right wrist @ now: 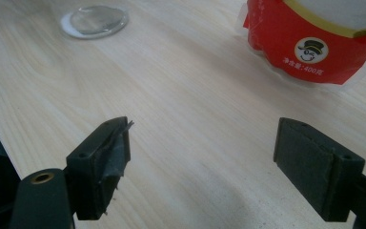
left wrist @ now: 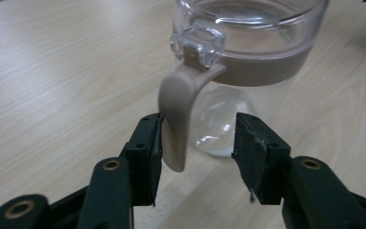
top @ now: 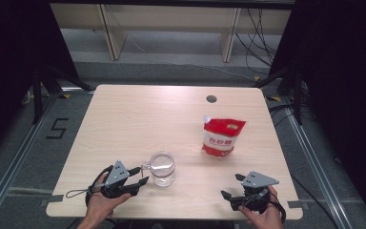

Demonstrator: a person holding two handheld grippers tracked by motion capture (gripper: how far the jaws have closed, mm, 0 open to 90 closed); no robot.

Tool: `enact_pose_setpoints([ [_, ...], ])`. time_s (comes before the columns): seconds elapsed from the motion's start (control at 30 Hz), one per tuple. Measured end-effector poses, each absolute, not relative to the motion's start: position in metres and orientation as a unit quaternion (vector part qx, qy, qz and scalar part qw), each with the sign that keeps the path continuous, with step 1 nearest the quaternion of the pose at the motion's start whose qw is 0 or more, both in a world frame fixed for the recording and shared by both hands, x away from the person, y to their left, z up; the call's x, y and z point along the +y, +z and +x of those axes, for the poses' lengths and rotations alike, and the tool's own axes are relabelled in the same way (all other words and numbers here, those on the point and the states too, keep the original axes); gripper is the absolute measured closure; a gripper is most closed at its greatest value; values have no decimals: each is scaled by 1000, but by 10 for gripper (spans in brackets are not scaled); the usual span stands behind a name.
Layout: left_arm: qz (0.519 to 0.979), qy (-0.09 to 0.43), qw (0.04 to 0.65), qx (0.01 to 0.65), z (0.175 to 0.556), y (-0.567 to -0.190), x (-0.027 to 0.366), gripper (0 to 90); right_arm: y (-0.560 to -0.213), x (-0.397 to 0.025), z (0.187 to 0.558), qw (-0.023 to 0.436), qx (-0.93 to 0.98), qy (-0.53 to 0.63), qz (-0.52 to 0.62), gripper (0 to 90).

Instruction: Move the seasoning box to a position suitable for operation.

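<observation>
Meanwhile, at a light wooden table (top: 124, 124), a person is holding a two-jaw gripper in each hand, forearms coming in from the near edge. The left gripper (top: 142, 175) is sitting near the front left of the table, its jaws parted and reaching toward a clear glass jar (top: 162, 168) that is standing upright just beside it. In the left gripper view, the jar's beige latch lever (left wrist: 175, 119) is hanging down between the jaws, resting against the inner face of the left-hand jaw, while the other jaw is standing clear of it; the jaws are not closing on anything. A beige band (left wrist: 267, 69) is running around the jar below its clear rim.

The right gripper (top: 232, 186) is hovering near the front right corner, jaws spread wide and gripping nothing, as the right gripper view is showing over bare wood. A red and white pouch (top: 221, 136) with a white spout at its top corner is lying farther back on the right side, well apart from both grippers.
</observation>
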State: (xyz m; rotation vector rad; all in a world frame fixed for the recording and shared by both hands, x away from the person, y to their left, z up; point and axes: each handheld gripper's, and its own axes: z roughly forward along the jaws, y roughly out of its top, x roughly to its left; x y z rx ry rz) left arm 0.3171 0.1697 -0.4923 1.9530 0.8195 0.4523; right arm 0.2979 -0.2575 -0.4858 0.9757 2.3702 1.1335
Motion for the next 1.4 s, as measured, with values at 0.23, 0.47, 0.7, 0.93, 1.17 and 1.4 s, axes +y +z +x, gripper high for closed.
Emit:
enact_pose_setpoints([
  [0.23, 792, 185, 476, 335, 329, -493, 170, 619, -487, -255, 297, 157, 834, 394, 354, 221],
  [0.47, 799, 193, 473, 316, 334, -492, 171, 739, -487, -256, 299, 163, 838, 396, 338, 227],
  [0.7, 807, 192, 470, 302, 334, -491, 162, 743, -488, -255, 300, 159, 838, 397, 339, 236],
  [0.93, 810, 187, 475, 290, 337, -487, 151, 743, -487, -256, 301, 164, 839, 398, 333, 241],
  [1.17, 813, 174, 481, 279, 334, -487, 140, 742, -487, -255, 301, 163, 839, 400, 331, 245],
  [1.4, 819, 167, 486, 255, 334, -488, 129, 742, -487, -255, 302, 162, 839, 399, 333, 245],
])
